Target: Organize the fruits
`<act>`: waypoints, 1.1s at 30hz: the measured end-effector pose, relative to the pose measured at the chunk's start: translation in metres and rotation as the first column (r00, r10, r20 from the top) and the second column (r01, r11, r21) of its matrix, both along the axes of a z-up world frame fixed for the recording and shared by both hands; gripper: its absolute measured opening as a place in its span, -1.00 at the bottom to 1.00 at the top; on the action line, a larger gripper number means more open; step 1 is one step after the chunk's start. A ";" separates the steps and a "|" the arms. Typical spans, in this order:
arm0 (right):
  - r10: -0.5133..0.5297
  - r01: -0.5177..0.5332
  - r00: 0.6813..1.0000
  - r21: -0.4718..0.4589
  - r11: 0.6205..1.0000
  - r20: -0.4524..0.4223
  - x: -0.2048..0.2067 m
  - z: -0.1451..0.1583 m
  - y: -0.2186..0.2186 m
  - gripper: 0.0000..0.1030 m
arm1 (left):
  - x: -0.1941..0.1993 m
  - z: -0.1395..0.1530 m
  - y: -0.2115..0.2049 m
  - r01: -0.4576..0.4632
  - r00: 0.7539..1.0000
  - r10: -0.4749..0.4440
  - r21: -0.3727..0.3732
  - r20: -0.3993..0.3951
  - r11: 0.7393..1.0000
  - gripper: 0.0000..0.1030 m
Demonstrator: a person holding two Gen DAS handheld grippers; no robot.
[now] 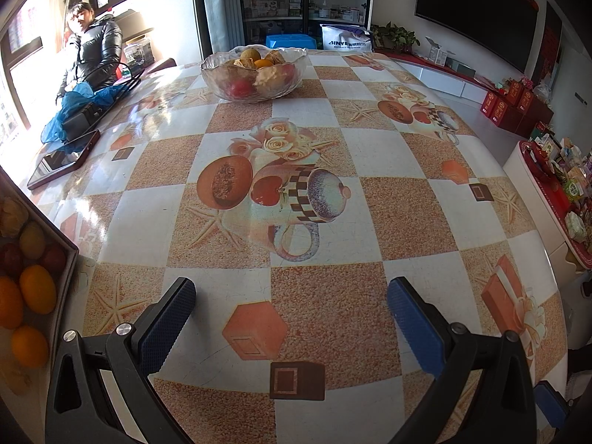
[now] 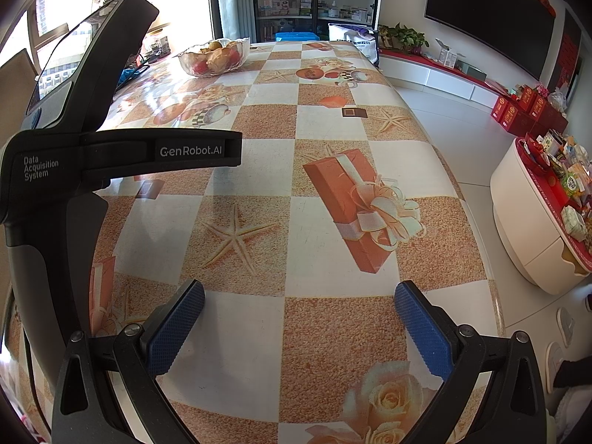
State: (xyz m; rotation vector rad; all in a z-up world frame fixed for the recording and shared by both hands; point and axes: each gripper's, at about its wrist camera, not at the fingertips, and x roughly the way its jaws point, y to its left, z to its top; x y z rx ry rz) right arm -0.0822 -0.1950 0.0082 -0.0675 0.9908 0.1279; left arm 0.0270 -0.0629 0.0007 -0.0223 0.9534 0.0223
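Hovering apart, left gripper (image 1: 292,296), right gripper (image 2: 299,299)

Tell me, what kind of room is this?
Probably a home living or dining room: a table with a fruit bowl, a big wall TV, and a potted plant.

The middle of the table (image 1: 296,170) is bare cloth, so both grippers can pass forward freely. At the far end stands the glass bowl (image 1: 254,72). On the left of the frame lie a tablet (image 1: 63,162) and the fruit box (image 1: 55,255). In the right wrist view the left gripper (image 2: 122,155) blocks the left side.
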 end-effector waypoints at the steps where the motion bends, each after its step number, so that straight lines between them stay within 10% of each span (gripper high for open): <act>1: 0.000 0.000 1.000 0.000 1.000 0.000 -0.001 0.000 0.000 1.00 | 0.000 0.000 0.000 0.000 1.000 0.000 0.000 0.000 1.000 1.00; 33: -0.002 0.002 1.000 -0.001 1.000 0.002 -0.001 0.000 0.000 1.00 | -0.001 0.001 -0.002 0.004 1.000 -0.004 0.001 0.001 1.000 1.00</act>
